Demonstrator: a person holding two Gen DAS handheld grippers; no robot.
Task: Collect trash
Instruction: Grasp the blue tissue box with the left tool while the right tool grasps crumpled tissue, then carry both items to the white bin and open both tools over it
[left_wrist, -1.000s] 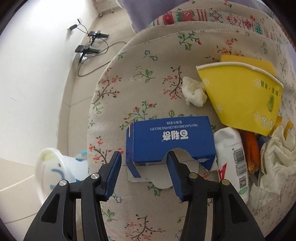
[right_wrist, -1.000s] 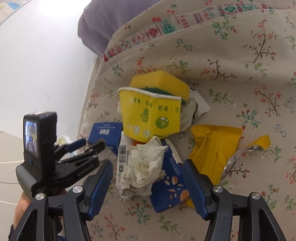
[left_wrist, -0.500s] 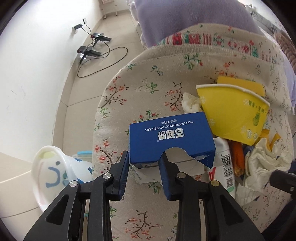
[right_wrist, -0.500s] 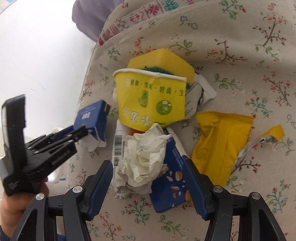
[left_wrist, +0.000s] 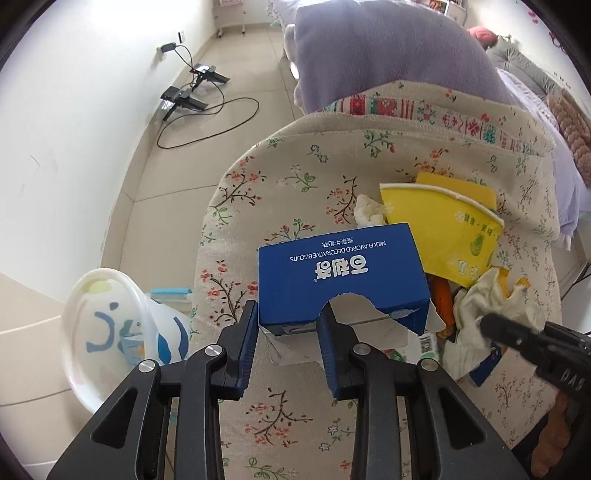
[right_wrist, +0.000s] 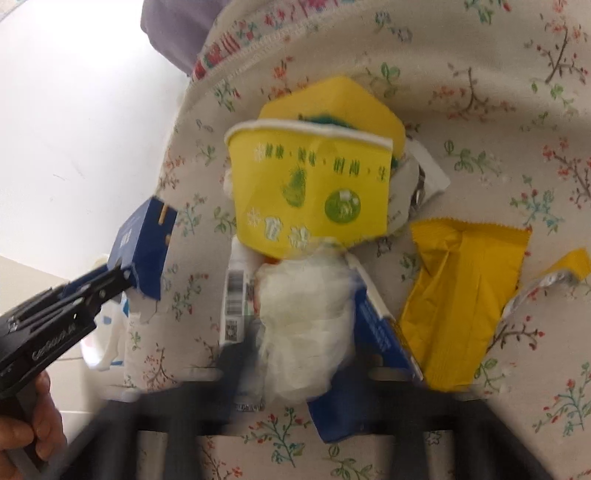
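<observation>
My left gripper (left_wrist: 286, 325) is shut on the torn end of a blue biscuit box (left_wrist: 340, 280), which it holds off the floral cloth (left_wrist: 295, 177); the right wrist view has the box (right_wrist: 144, 251) at the left. My right gripper (right_wrist: 303, 369), blurred by motion, is closing its jaws on a crumpled white tissue (right_wrist: 306, 317), with the pads against its sides. This tissue (left_wrist: 487, 299) tops a litter pile with a flattened yellow paper cup (right_wrist: 310, 195), a white barcoded bottle (right_wrist: 234, 302), a blue snack pack (right_wrist: 376, 350) and a yellow wrapper (right_wrist: 458, 295).
A white bin with a plastic liner (left_wrist: 107, 325) stands on the floor left of the cloth-covered seat. Cables and chargers (left_wrist: 207, 107) lie by the wall. A purple cushion (left_wrist: 388, 55) sits behind the seat. A hand (right_wrist: 22, 435) holds the left gripper.
The left gripper closed on the blue box and lifted it off the cloth. The right gripper sank toward the pile and its jaws came in around the crumpled tissue.
</observation>
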